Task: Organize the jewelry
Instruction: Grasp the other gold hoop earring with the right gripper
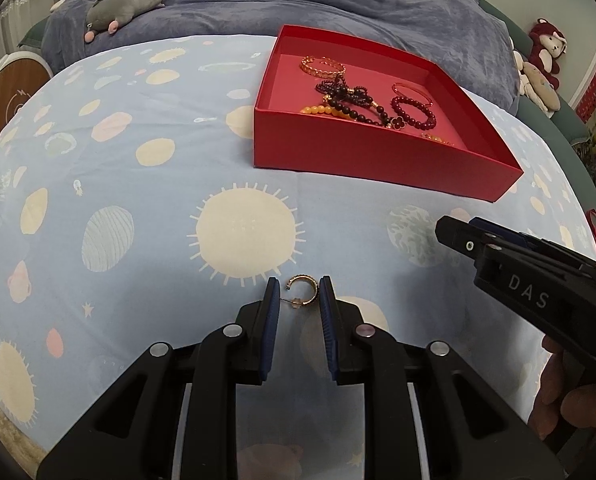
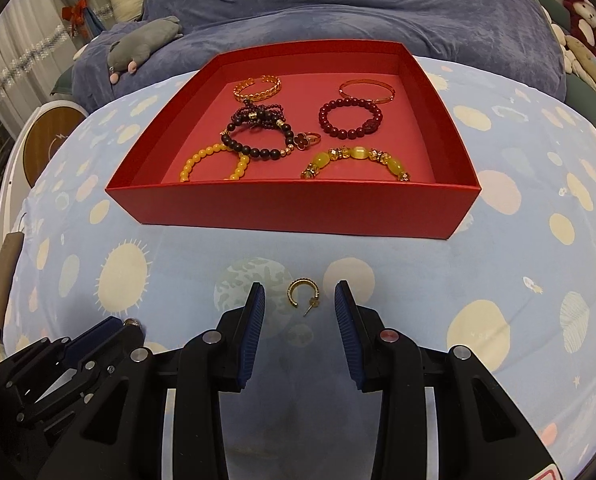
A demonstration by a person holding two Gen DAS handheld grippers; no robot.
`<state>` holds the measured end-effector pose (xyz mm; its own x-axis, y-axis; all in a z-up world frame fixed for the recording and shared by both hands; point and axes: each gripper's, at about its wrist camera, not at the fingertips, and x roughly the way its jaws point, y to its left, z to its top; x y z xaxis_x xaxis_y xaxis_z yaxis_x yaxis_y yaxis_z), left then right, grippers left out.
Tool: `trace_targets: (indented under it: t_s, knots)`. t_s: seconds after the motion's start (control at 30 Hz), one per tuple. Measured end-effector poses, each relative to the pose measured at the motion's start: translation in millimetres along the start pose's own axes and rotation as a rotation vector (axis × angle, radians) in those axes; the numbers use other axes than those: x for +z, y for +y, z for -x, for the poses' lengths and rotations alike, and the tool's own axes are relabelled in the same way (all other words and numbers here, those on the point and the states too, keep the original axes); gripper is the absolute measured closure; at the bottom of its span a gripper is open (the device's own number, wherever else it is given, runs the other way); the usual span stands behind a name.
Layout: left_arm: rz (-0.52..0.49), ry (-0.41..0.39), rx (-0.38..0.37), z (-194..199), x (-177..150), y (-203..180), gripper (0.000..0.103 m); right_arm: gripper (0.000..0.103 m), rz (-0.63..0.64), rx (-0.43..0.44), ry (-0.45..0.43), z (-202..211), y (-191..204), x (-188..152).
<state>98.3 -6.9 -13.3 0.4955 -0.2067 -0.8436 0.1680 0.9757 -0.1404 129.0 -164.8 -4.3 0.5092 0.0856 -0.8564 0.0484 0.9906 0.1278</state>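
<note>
Left wrist view: left tool [image 1: 296, 294] spread, fingers either side of a gold hoop earring [image 1: 303, 289] lying on the patterned sheet [image 1: 138, 208]; right pad touching or nearly touching the hoop, left pad just clear.
Right wrist view: right tool [image 2: 299, 300] spread wider around a second hoop earring [image 2: 303, 292], touching neither pad.
Step in hand: likely lining up to pick the two loose earrings, bracelets already in the red box [image 2: 290, 210].
Next move: probably closing gently on the hoop band, not the thin post, then lifting over the near wall of the box.
Hard to make out: contact of pads with sheet; earring backs; box contents partly cut off by the near wall in left view.
</note>
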Motion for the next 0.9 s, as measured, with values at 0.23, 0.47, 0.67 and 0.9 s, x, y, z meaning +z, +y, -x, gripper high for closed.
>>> trace_targets:
  t_s: [0.23,0.47,0.67,0.9]
  knots:
    - [0.003,0.0,-0.002,-1,1,0,0.083,0.075,0.014,-0.007,0.008,-7,3,-1]
    - [0.002,0.0,-0.001,-1,1,1,0.083,0.084,0.021,-0.021,0.005,-9,4,-1]
    - [0.0,0.001,0.0,-1,1,-1,0.083,0.087,0.018,-0.021,0.006,-9,2,-1]
    - [-0.004,-0.006,0.0,2,2,-3,0.083,0.087,-0.017,0.011,-0.002,9,-1,-13]
